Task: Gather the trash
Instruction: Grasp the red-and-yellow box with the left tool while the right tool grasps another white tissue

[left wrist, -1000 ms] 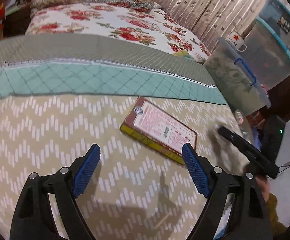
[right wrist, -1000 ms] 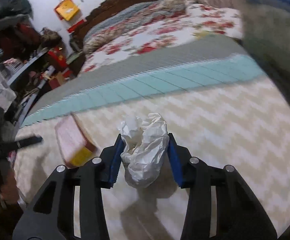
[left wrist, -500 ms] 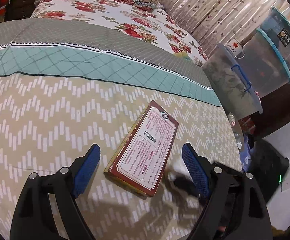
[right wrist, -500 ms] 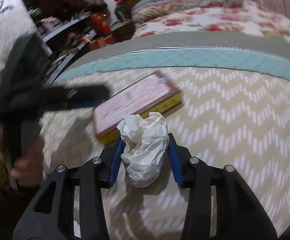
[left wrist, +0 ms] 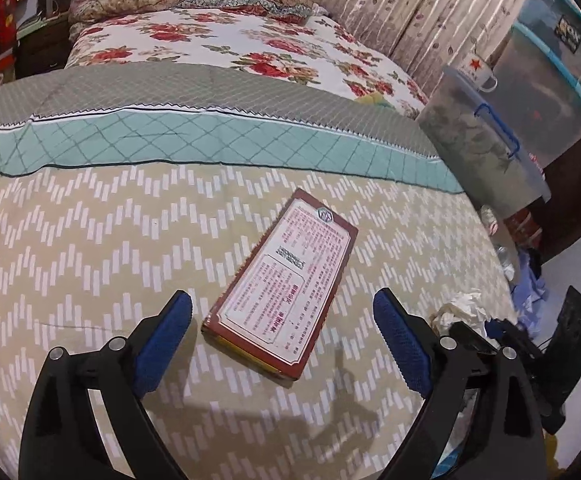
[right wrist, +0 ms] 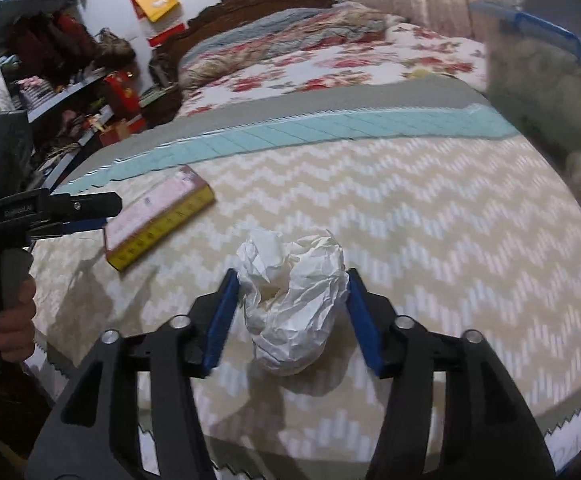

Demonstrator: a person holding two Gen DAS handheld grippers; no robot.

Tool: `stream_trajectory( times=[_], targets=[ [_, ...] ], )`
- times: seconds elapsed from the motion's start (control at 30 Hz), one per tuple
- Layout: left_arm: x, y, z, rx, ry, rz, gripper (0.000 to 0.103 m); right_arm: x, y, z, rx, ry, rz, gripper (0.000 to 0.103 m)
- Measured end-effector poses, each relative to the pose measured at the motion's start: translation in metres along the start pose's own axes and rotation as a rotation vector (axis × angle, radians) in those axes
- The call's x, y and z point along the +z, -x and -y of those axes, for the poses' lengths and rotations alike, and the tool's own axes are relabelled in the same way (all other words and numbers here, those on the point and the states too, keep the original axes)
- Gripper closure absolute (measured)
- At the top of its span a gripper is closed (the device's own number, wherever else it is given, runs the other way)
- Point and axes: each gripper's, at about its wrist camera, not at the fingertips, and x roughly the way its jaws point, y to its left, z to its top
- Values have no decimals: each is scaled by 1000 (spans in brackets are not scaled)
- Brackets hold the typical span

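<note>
A flat red and yellow printed box point(left wrist: 286, 280) lies on the chevron bedspread point(left wrist: 90, 248). My left gripper point(left wrist: 282, 320) is open, its blue pads on either side of the box's near end, just above it. My right gripper point(right wrist: 288, 296) is shut on a crumpled white paper ball point(right wrist: 290, 300), held over the bedspread near the bed's foot. In the right wrist view the box point(right wrist: 158, 220) lies to the left with the left gripper point(right wrist: 90, 212) at it. In the left wrist view the paper ball point(left wrist: 460, 312) shows at the right.
Clear plastic storage bins point(left wrist: 486, 148) stand to the right of the bed, one with a white mug point(left wrist: 476, 70) on its lid. Cluttered shelves point(right wrist: 58, 88) stand to the left. A floral quilt point(left wrist: 250, 48) covers the bed's head.
My left gripper has closed in on the box, which now lies between its pads. My right gripper has carried the paper ball right and back, away from the box.
</note>
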Motion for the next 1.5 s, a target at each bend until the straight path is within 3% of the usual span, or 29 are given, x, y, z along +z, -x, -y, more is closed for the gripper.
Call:
stream_trajectory(
  times=[0.2, 0.43, 0.77, 1.0, 1.13, 1.27, 1.47, 1.5],
  targets=[
    [-2, -1, 1, 40, -17, -1, 15, -3, -1, 14, 5, -27, -9, 24],
    [2, 7, -8, 58, -1, 21, 9, -12, 2, 15, 1, -46, -19, 20],
    [-1, 12, -6, 83, 3, 41, 9, -17, 5, 21, -2, -73, -11, 20],
    [-5, 30, 7, 133, -106, 116, 9, -17, 11, 17, -10, -66, 14, 20],
    [-7, 20, 24, 154, -183, 94, 9, -16, 11, 13, -14, -49, 8, 20],
    [-5, 6, 34, 230, -241, 90, 9, -15, 13, 11, -18, -39, 7, 20],
    [-5, -21, 20, 281, -233, 20, 8, -15, 8, 6, -13, -26, -3, 21],
    [-7, -23, 18, 269, -228, 12, 13, -15, 6, 6, -10, -26, -6, 27]
  ],
)
